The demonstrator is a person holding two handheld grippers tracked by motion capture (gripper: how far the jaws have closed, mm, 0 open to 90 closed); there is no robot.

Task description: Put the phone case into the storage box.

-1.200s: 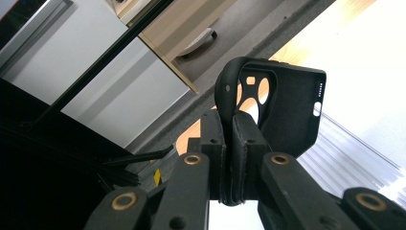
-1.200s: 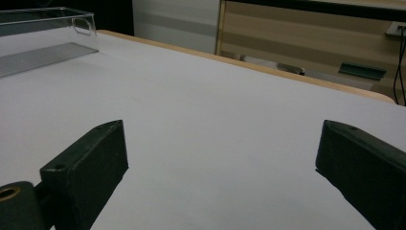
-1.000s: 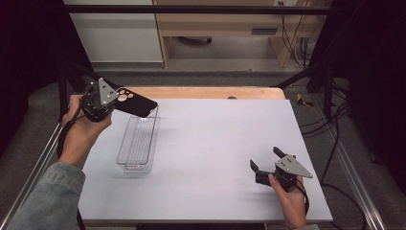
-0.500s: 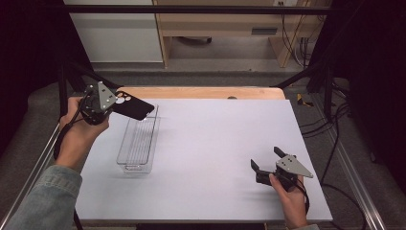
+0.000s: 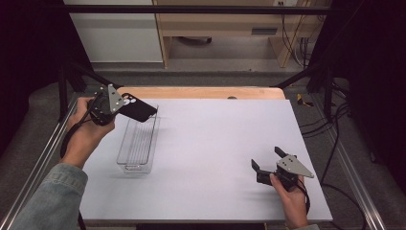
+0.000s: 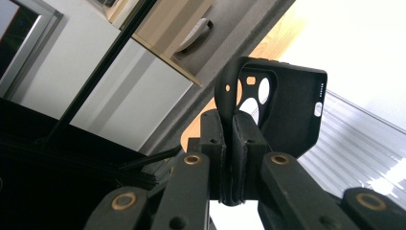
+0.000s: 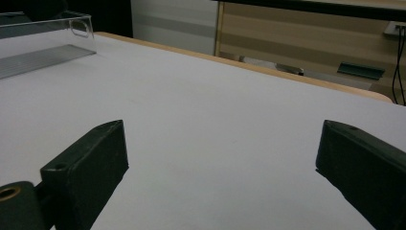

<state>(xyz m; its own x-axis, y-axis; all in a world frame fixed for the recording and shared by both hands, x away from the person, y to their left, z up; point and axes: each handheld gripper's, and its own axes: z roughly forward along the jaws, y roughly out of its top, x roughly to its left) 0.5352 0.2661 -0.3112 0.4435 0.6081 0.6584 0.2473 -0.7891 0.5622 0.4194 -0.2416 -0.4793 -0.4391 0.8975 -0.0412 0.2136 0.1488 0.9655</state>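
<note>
Black phone case (image 5: 139, 109) clamped in left hand-held gripper (image 5: 125, 106), barely shifted above tray (image 5: 138, 143).

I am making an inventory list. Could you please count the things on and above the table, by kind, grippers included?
Grippers: 2, the left gripper and the right gripper
Black phone case: 1, clamped in the left gripper
Clear plastic tray: 1
Total: 4
</note>
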